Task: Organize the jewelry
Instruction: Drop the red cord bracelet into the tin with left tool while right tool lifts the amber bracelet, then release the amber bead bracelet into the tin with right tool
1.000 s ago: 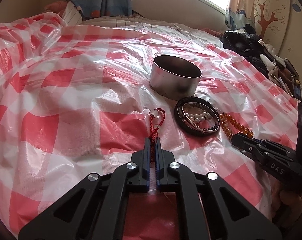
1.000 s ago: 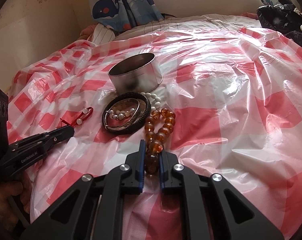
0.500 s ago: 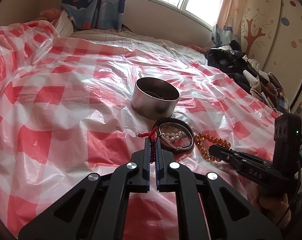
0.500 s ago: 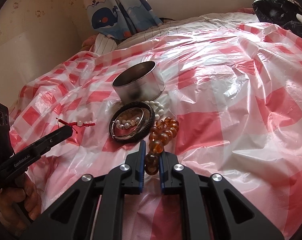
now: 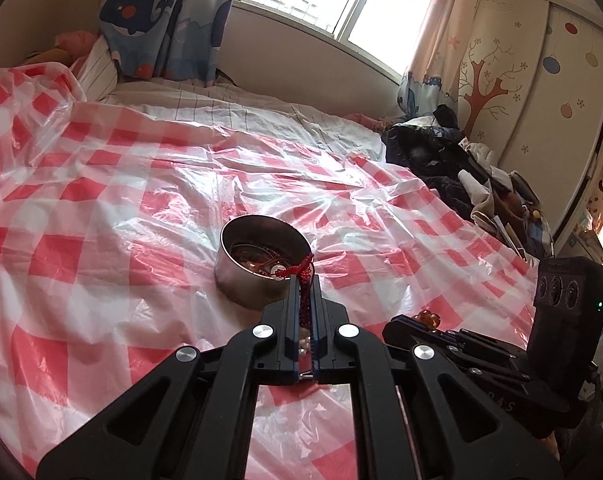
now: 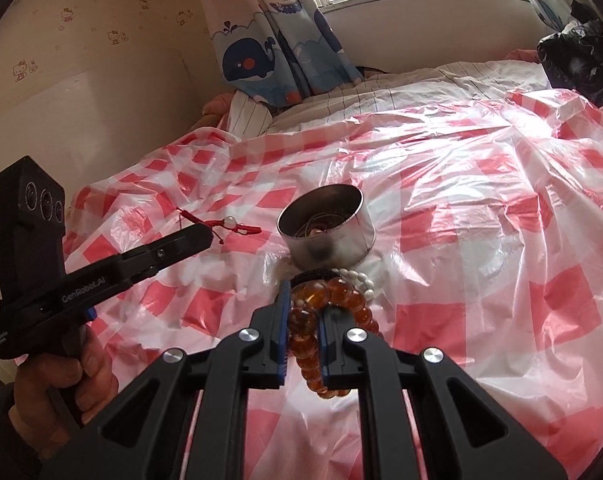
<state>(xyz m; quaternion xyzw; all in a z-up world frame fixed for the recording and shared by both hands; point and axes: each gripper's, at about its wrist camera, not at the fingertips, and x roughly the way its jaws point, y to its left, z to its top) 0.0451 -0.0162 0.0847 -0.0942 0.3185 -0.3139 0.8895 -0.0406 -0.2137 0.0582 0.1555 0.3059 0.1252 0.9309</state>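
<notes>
My left gripper (image 5: pixel 304 285) is shut on a red cord charm with a white bead (image 5: pixel 301 270) and holds it in the air just in front of the round metal tin (image 5: pixel 237 276). The charm also shows in the right wrist view (image 6: pixel 230 224), with the left gripper (image 6: pixel 197 236) left of the tin (image 6: pixel 341 240). My right gripper (image 6: pixel 303 300) is shut on an amber bead bracelet (image 6: pixel 325 296), lifted above the bed. A white bead bracelet (image 6: pixel 361 278) and a black bangle (image 6: pixel 309 277) lie in front of the tin, partly hidden. The tin holds some jewelry.
A red-and-white checked plastic sheet (image 5: pixel 101 216) covers the bed. A pile of dark clothes (image 5: pixel 441 156) lies at the right edge by the wardrobe. Whale curtains (image 6: pixel 261 56) and a window are behind the bed. The right gripper's body (image 5: pixel 541 344) is low right in the left view.
Both grippers have risen off the sheet with their pieces. The red charm has moved toward the tin, and the amber bracelet now hangs clear of the bed.
</notes>
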